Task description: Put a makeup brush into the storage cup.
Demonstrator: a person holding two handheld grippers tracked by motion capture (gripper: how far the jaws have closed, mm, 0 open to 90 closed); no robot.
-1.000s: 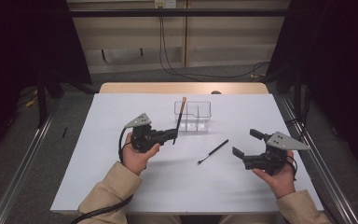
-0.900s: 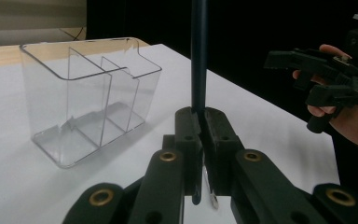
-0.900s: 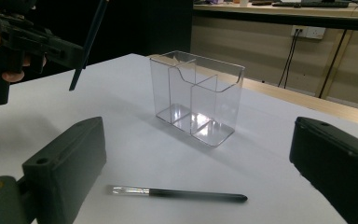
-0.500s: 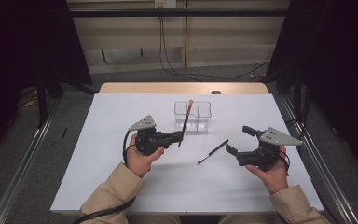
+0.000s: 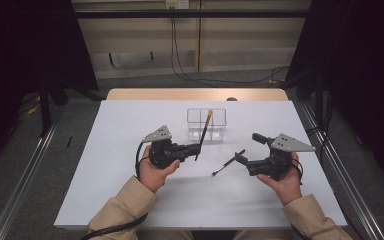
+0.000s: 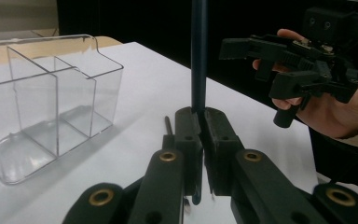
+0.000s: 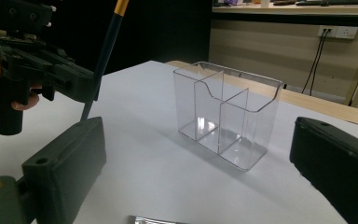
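My left gripper [image 5: 197, 148] [image 6: 203, 119] is shut on a dark pencil with an orange top [image 5: 206, 129] [image 6: 198, 56], held nearly upright just in front of a clear divided box [image 5: 215, 116] [image 6: 51, 102]. A second dark pen [image 5: 228, 162] lies flat on the white table between both grippers. My right gripper [image 5: 248, 147] [image 7: 198, 140] is open with nothing between its fingers, just right of that pen and facing the box [image 7: 228, 112]. The right gripper view has the left gripper [image 7: 28, 60] and its pencil [image 7: 105, 51] at the left. The left gripper view has the right gripper [image 6: 303, 60] at the upper right.
The white table top [image 5: 130, 125] ends in a wooden strip [image 5: 195, 94] at the far side. Metal rails [image 5: 25, 165] run along both sides on the floor. A silver pen end [image 7: 154, 219] lies at the bottom of the right gripper view.
The left gripper has carried the pencil a little to the right, closer to the clear box. The right gripper has moved left toward the pen on the table, jaws still open.
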